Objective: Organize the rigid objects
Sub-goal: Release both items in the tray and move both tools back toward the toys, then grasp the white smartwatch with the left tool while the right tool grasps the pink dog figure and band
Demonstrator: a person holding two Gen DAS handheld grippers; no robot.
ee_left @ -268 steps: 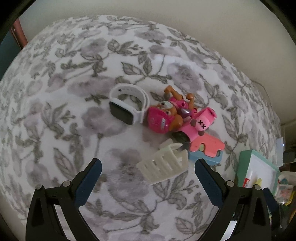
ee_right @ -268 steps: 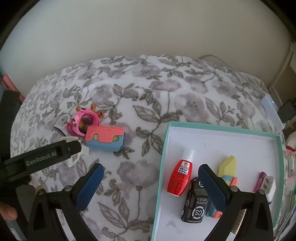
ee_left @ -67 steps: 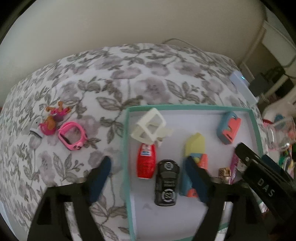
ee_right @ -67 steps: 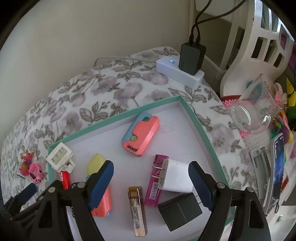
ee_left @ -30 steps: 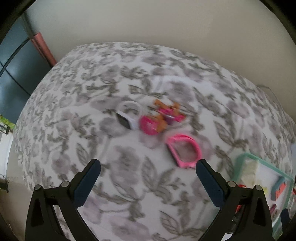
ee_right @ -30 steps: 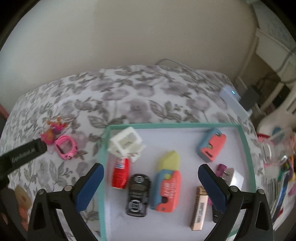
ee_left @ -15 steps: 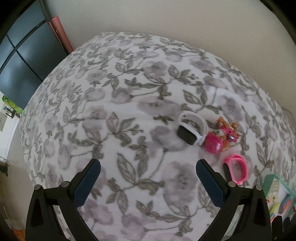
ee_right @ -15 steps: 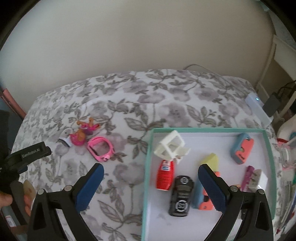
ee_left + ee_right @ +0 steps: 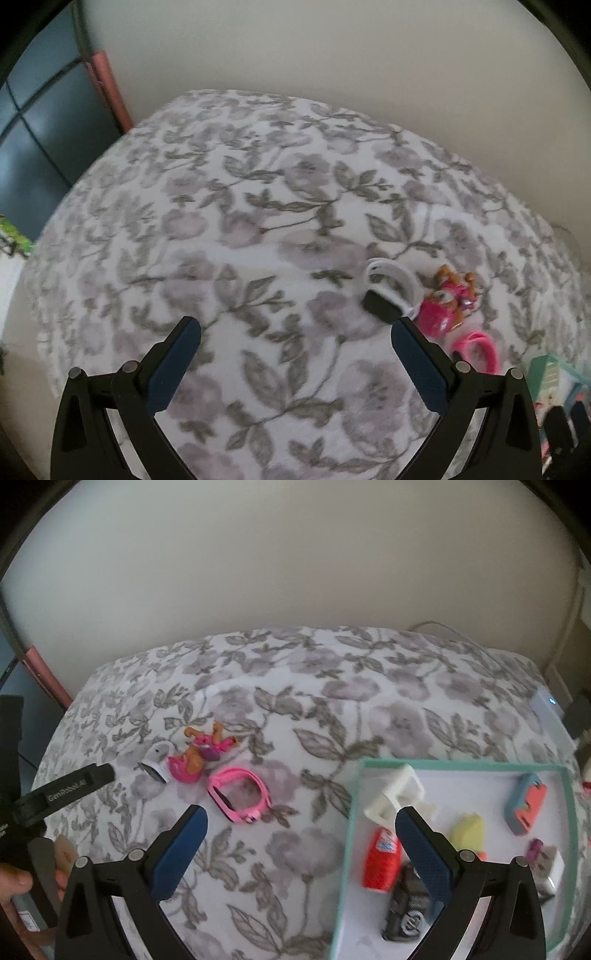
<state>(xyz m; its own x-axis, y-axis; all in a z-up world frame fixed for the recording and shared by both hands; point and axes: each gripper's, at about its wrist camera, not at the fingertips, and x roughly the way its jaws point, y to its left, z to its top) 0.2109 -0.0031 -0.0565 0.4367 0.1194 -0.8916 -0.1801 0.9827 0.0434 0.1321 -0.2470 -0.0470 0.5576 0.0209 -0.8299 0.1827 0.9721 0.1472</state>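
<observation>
A white smartwatch (image 9: 389, 291), a pink and orange toy figure (image 9: 447, 302) and a pink watch (image 9: 478, 350) lie together on the floral cloth. They show in the right wrist view too: white watch (image 9: 157, 762), figure (image 9: 199, 755), pink watch (image 9: 240, 792). My left gripper (image 9: 295, 347) is open and empty, left of the white watch. My right gripper (image 9: 301, 834) is open and empty, between the pink watch and the teal-rimmed tray (image 9: 351, 812).
The tray holds a white clip (image 9: 393, 794), a red bottle (image 9: 382, 860), a black toy car (image 9: 406, 912), a yellow piece (image 9: 469, 830), a blue and coral case (image 9: 526, 805) and a charger (image 9: 550, 871). A wall stands behind, with a dark window (image 9: 33, 147) at left.
My left gripper has swung from the tray back to the left over the cloth. My right gripper has pulled back and left from the tray. The white clip and coral case now lie in the tray.
</observation>
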